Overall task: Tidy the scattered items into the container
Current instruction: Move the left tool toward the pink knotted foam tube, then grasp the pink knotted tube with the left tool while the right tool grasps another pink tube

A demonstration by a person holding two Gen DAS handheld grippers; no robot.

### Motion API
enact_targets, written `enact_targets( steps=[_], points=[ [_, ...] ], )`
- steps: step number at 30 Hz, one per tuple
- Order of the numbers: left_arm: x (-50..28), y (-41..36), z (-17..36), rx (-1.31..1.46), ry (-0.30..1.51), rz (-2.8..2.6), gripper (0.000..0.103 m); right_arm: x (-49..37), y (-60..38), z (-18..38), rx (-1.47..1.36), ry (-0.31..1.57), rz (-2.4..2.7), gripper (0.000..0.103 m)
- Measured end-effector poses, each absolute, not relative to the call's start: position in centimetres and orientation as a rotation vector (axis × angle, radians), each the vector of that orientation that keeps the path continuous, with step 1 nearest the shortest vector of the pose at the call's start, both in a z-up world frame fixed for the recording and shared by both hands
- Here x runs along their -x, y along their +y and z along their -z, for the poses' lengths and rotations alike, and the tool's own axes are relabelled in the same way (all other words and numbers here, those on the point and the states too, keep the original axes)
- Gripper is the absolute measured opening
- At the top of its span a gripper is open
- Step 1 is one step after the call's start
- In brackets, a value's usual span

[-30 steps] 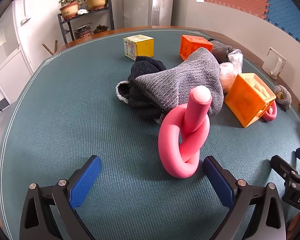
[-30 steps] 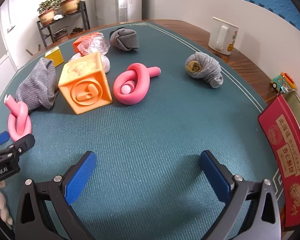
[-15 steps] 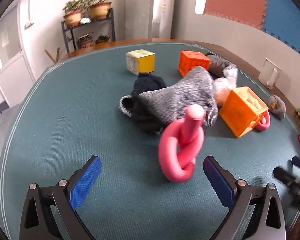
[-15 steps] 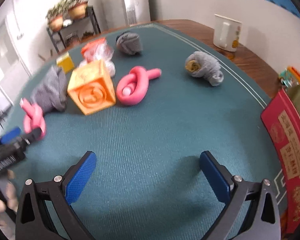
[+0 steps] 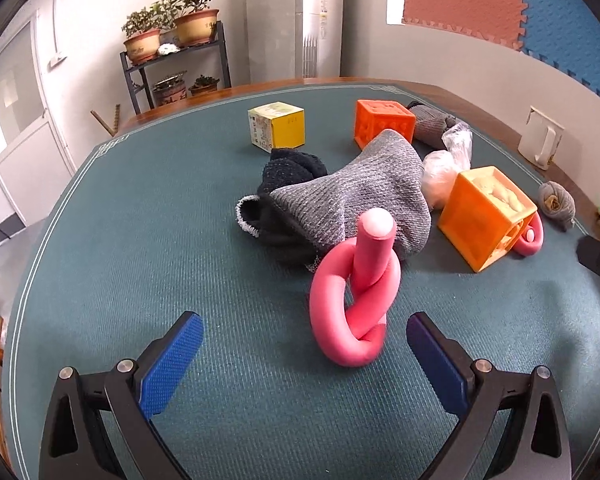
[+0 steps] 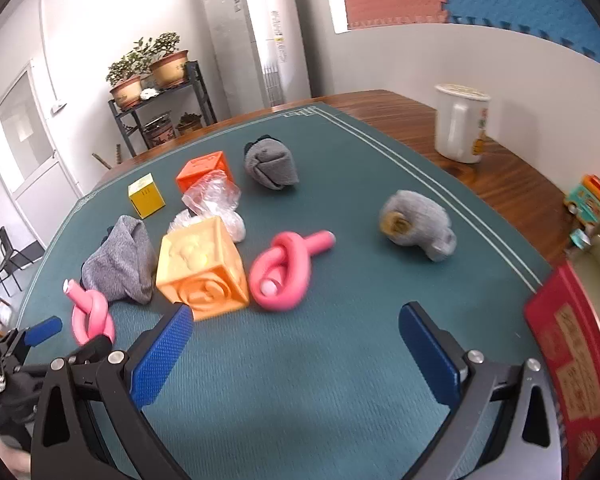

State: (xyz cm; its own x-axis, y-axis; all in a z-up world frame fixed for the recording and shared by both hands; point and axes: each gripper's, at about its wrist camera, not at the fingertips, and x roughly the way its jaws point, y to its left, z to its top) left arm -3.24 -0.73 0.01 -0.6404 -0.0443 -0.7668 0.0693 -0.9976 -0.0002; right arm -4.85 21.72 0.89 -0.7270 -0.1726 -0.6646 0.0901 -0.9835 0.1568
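My left gripper (image 5: 304,350) is open, low over the green mat, with a knotted pink foam tube (image 5: 356,300) just ahead between its fingers. Behind it lie a grey sock over a dark sock (image 5: 340,196), a big orange cube (image 5: 486,216), a small orange cube (image 5: 382,122) and a yellow box (image 5: 278,124). My right gripper (image 6: 296,348) is open and empty, short of a second pink knot (image 6: 286,268) and the big orange cube (image 6: 200,266). A rolled grey sock (image 6: 418,226) lies to the right. The red container (image 6: 576,364) shows at the right edge.
A white mug (image 6: 460,124) and a toy car (image 6: 590,200) stand on the wooden table rim at right. A crumpled plastic bag (image 6: 216,204) and another grey sock ball (image 6: 272,162) lie further back. A plant shelf (image 5: 176,64) stands beyond the table.
Both grippers have drawn back and lifted a little, so the views look further across the table. The right view has tilted upward. No item has moved.
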Motion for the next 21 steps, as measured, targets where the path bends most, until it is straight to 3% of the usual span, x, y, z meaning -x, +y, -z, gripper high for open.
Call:
enact_targets(
  steps=[21],
  points=[
    [3.2,-0.8,0.2,-1.330,0.060,2.819,0.103,8.7,19.8,0.4,-1.193,-0.098,2.789,0.091]
  ],
)
